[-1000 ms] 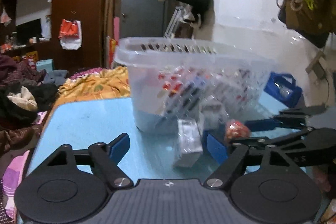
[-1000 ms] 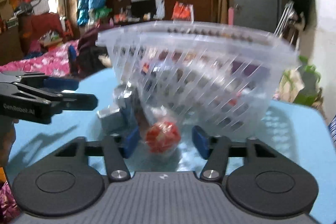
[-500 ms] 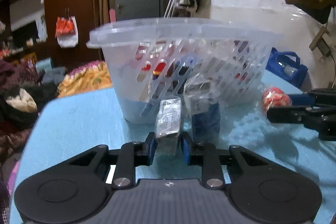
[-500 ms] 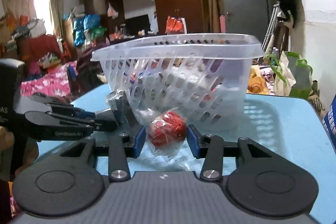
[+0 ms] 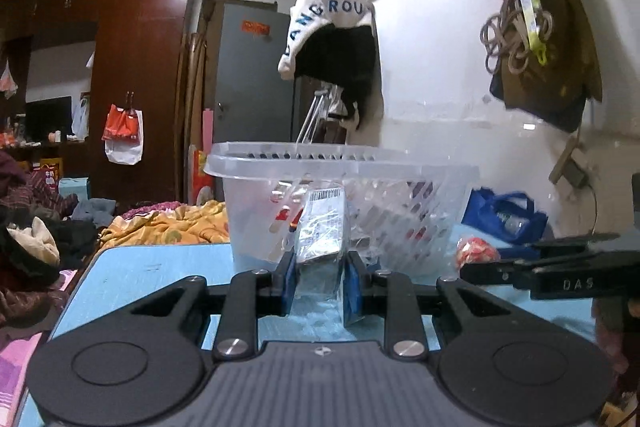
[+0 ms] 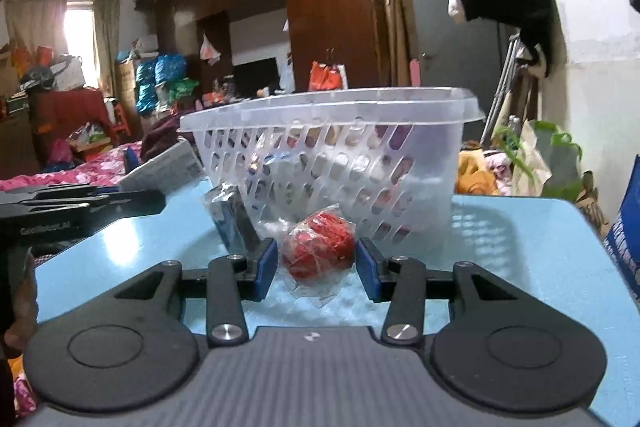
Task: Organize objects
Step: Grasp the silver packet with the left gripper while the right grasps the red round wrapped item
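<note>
A flat silver foil packet with a white barcode label (image 5: 322, 233), wrapped in clear film, stands upright between the blue pads of the left gripper (image 5: 321, 285), whose jaws are pressed against its two sides and pinch it just in front of the clear plastic slotted basket (image 5: 416, 171). A round red object sealed in a crinkled clear wrapper (image 6: 319, 247) sits between the blue pads of the right gripper (image 6: 316, 267); those jaws stand a little wider than the red ball, their pads close on the wrapper's edges, and whether they press on it cannot be told. In the right wrist view the left gripper (image 6: 160, 193) comes in from the left edge with the silver packet (image 6: 168, 167) tilted at its tip, close beside the basket (image 6: 400, 103). A second dark blue and silver wrapped packet (image 6: 232, 221) leans against the basket's slotted wall on the light blue bench (image 6: 520, 227). The basket holds several small packaged items, seen dimly through its slots. Beyond the bench lie a bed with a yellow patterned blanket (image 5: 168, 225), a dark red wooden wardrobe (image 5: 136, 87) and a white and black garment hanging on the wall (image 5: 332, 39).
</note>
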`<state>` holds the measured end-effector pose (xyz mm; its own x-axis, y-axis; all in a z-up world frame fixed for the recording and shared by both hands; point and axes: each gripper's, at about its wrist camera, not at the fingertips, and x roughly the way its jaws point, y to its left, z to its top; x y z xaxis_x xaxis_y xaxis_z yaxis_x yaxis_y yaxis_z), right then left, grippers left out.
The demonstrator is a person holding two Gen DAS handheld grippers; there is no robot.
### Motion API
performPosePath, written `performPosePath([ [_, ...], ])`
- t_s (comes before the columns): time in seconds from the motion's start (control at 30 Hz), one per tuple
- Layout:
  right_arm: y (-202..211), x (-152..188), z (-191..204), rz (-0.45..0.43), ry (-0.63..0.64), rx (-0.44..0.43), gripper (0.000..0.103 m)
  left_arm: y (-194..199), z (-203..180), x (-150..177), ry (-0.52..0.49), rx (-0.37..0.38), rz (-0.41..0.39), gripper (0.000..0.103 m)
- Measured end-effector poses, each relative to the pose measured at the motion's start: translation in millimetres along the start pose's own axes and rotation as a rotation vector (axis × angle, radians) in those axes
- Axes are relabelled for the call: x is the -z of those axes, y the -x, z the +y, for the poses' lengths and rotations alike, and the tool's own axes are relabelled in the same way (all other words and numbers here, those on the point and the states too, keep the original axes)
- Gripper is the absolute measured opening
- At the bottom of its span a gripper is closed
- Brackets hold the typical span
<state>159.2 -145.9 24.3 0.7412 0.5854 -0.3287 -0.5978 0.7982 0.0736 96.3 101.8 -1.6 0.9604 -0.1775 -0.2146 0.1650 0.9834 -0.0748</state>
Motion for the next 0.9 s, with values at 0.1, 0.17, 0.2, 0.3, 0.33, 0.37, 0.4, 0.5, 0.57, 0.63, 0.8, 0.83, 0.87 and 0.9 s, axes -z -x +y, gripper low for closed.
performPosePath([
  [0.1,0.0,1.0,-0.6,-0.011,-0.002,0.002,0.047,-2.9,-1.5,0.4,-0.01,0.009,0.013,0.03],
  [0.17,0.0,1.1,-0.6,-0.014,0.0,0.005,0.047,-3.3,-2.2,0.8,-0.02,0.012,0.019,0.03],
  [0.2,-0.2,1.2,-0.8,-0.015,-0.001,0.006,0.047,-2.3,-1.7,1.5,-0.023,0.011,0.019,0.03],
  [0.3,0.2,1.0,-0.8,-0.017,0.0,0.007,0.047,-2.7,-0.3,2.9,-0.02,0.01,0.024,0.03],
  [0.33,0.0,1.1,-1.0,-0.019,0.001,0.008,0.047,-3.0,-0.2,2.9,-0.02,0.01,0.025,0.03],
  [0.37,0.0,1.6,-0.7,-0.021,0.003,0.008,0.047,-2.6,-0.1,3.2,-0.021,0.01,0.025,0.03],
  [0.4,0.0,1.9,-0.6,-0.023,0.004,0.008,0.047,-1.7,0.7,4.3,-0.023,0.009,0.023,0.03],
  [0.5,1.6,2.9,0.0,-0.035,0.008,0.001,0.047,-1.5,0.2,4.8,-0.027,0.008,0.021,0.03],
  [0.57,1.9,3.1,0.5,-0.039,0.011,0.0,0.047,-1.4,0.4,4.7,-0.026,0.007,0.019,0.03],
  [0.63,3.0,3.7,1.7,-0.044,0.016,-0.003,0.047,-1.4,0.4,5.0,-0.026,0.007,0.017,0.03],
  [0.8,4.2,4.3,4.1,-0.057,0.025,-0.003,0.047,-1.9,0.0,6.0,-0.03,0.007,0.018,0.03],
  [0.83,4.3,4.4,4.2,-0.057,0.025,-0.003,0.047,-2.3,0.0,5.8,-0.031,0.005,0.02,0.03],
  [0.87,4.3,4.5,4.3,-0.057,0.024,-0.004,0.047,-2.6,-0.1,5.8,-0.031,0.005,0.022,0.03],
  [0.9,4.2,4.4,4.4,-0.057,0.024,-0.005,0.047,-2.7,0.3,5.8,-0.031,0.006,0.024,0.03],
])
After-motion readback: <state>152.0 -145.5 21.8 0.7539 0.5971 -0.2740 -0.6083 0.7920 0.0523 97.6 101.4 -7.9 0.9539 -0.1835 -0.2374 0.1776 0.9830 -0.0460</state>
